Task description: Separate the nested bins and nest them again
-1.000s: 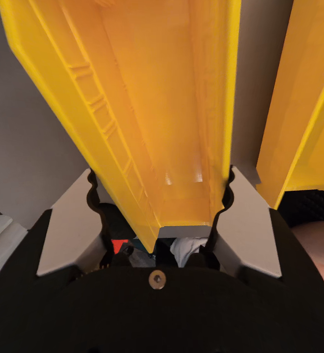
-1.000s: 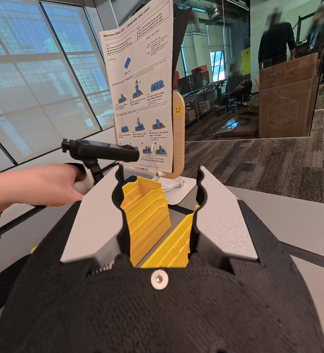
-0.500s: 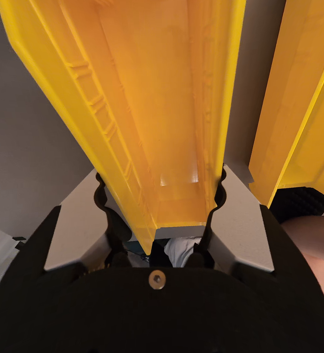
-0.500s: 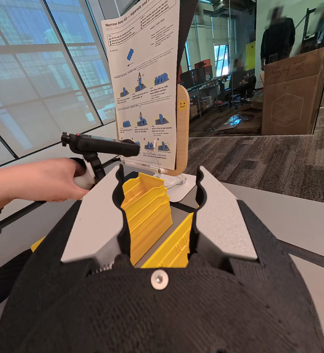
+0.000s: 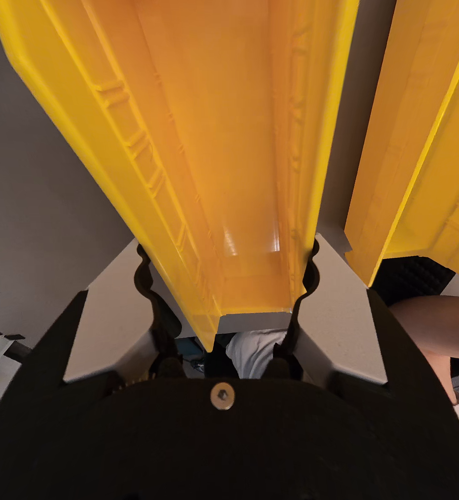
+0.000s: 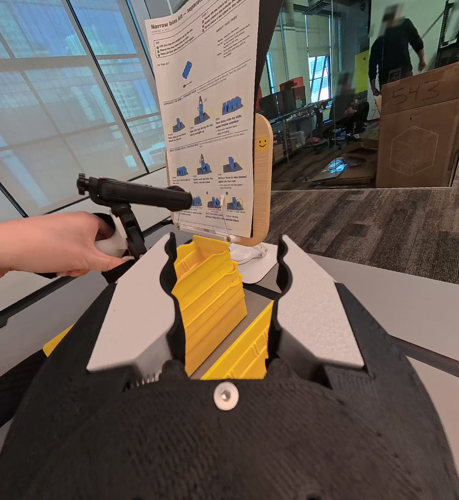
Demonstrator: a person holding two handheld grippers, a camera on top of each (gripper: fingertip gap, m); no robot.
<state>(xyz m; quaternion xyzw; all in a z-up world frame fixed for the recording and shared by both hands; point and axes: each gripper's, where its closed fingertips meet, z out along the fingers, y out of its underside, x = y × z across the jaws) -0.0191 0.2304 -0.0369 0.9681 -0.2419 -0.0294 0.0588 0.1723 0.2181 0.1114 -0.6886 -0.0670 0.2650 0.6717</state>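
The left gripper (image 5: 227, 259) is closed on a yellow bin (image 5: 223, 135): its two black pads (image 5: 308, 270) press the bin's outer side walls near the bin's near end, and the open bin runs away from the camera, filling the upper middle of the left wrist view. A second bin (image 5: 412, 135), also yellow, lies just to the right of the held one, apart from it, with a strip of grey tabletop (image 5: 333, 162) showing between them. A bare forearm (image 5: 439, 324) shows at the right edge below that bin.

The right gripper (image 6: 225, 265) stands wide open with nothing between its pads pressing on anything. Beyond its fingers (image 6: 312, 297), on the tabletop (image 6: 385, 297), sits a nested stack (image 6: 209, 292) of yellow bins, tilted, seen through the gap at the left finger; another yellow bin (image 6: 244, 351) lies low and nearer, by the right finger. Neither touches the pads as far as can be seen.

To the left, a hand (image 6: 47, 246) grips a handle that carries a black camera (image 6: 136, 193). Behind the stack an instruction sheet (image 6: 206, 121) stands on a wooden stand (image 6: 263, 176) with a white base. Farther right, past glass, is a cardboard box (image 6: 420, 130) and a person (image 6: 393, 51).
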